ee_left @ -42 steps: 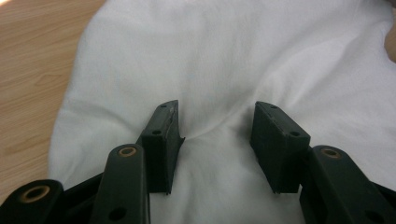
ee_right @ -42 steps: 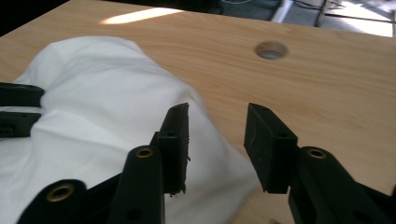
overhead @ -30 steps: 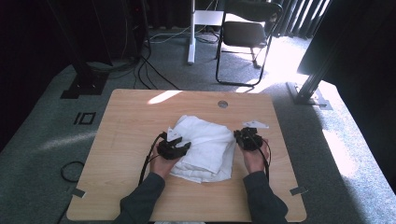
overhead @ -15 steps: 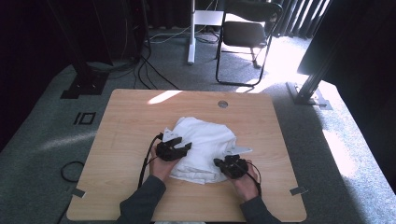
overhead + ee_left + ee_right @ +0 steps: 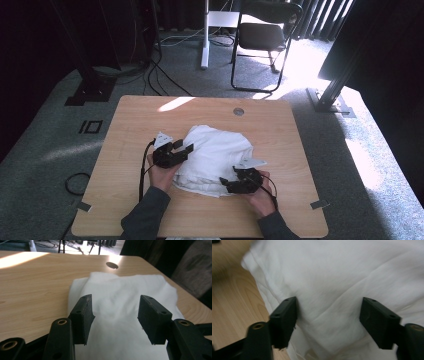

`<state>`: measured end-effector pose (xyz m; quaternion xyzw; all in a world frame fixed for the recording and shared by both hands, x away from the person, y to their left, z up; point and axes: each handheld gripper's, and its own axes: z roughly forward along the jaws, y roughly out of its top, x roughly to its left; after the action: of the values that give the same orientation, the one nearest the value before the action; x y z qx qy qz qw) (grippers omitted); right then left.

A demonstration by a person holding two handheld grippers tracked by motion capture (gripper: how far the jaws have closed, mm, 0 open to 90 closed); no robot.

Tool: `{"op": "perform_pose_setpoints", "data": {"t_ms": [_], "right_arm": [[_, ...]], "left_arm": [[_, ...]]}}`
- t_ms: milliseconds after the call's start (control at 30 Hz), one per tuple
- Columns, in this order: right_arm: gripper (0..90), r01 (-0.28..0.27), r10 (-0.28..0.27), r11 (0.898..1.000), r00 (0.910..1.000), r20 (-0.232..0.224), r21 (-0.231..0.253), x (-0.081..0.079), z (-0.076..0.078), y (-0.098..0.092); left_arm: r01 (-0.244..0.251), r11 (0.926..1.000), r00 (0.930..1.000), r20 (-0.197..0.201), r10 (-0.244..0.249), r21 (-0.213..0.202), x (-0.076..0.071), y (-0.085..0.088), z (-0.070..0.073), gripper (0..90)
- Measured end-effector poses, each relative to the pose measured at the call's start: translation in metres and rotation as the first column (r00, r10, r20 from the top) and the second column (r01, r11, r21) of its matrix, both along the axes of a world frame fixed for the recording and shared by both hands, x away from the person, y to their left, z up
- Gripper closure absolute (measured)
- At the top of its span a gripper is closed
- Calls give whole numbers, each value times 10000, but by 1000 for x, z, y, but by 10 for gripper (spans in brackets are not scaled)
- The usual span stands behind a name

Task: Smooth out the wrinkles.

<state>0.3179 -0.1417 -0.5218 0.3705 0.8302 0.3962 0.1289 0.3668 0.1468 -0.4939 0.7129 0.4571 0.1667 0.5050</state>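
Observation:
A white cloth [image 5: 216, 156] lies folded in the middle of the wooden table [image 5: 285, 140]. My left gripper [image 5: 186, 148] hovers at the cloth's left edge, pointing right; in the left gripper view its jaws [image 5: 115, 315] stand open above the cloth [image 5: 120, 292], gripping nothing. My right gripper [image 5: 226, 184] is at the cloth's near edge, pointing left. Its jaws [image 5: 328, 320] have just been opening and now stand apart over the creased cloth [image 5: 342, 277], with the pads not pressing on it.
A round cable hole [image 5: 238, 111] sits in the table's far side. Bare wood surrounds the cloth. Beyond the table stand a folding chair [image 5: 265, 35] and a white post [image 5: 204, 35]; cables [image 5: 160, 65] lie on the grey carpet.
My right gripper has moved from the cloth's right side to its near edge, towards the person. Its jaws have come apart. The left gripper has shifted slightly away from the person.

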Motion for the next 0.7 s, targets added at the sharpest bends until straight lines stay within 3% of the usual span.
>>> {"op": "perform_pose_setpoints", "data": {"t_ms": [33, 67, 133, 233, 300, 400, 500, 567, 700], "right_arm": [[691, -148, 148, 9999, 9998, -113, -27, 0, -1, 0], [769, -399, 400, 9991, 9991, -124, 116, -2, 0, -1], [848, -349, 352, 9993, 9991, 235, -115, -9, 5, -5], [837, -256, 251, 9996, 9977, 632, 73, -20, 17, -20], [824, -41, 17, 9990, 9986, 529, 446, -24, 20, -35], [814, 334, -334, 9994, 9994, 23, 69, -23, 7, -50], [794, 622, -651, 9971, 9956, -670, -443, -18, -15, -58], [773, 681, -731, 9957, 9939, -826, -623, -16, -22, -60], [728, 733, -803, 9934, 9936, -794, -880, -11, -24, -57]], "left_arm": [[73, 9998, 10000, 10, -73, 184, -1, -1, -1, 462], [120, 9993, 9999, 49, -121, 352, -2, -1, -2, 456], [243, 9988, 9997, 31, -244, 414, -4, -2, -4, 452], [335, 9984, 9994, -8, -335, 461, -6, -5, -6, 452], [501, 9975, 9987, -68, -498, 502, -9, -9, -8, 451], [919, 9940, 9957, -127, -913, 589, -15, -19, -10, 447], [1451, 9874, 9894, -71, -1449, 624, -25, -30, -11, 447], [1691, 9824, 9854, 61, -1701, 795, -32, -36, -12, 447], [2077, 9663, 9767, 225, -2135, 1521, -41, -51, -17, 433]]}}
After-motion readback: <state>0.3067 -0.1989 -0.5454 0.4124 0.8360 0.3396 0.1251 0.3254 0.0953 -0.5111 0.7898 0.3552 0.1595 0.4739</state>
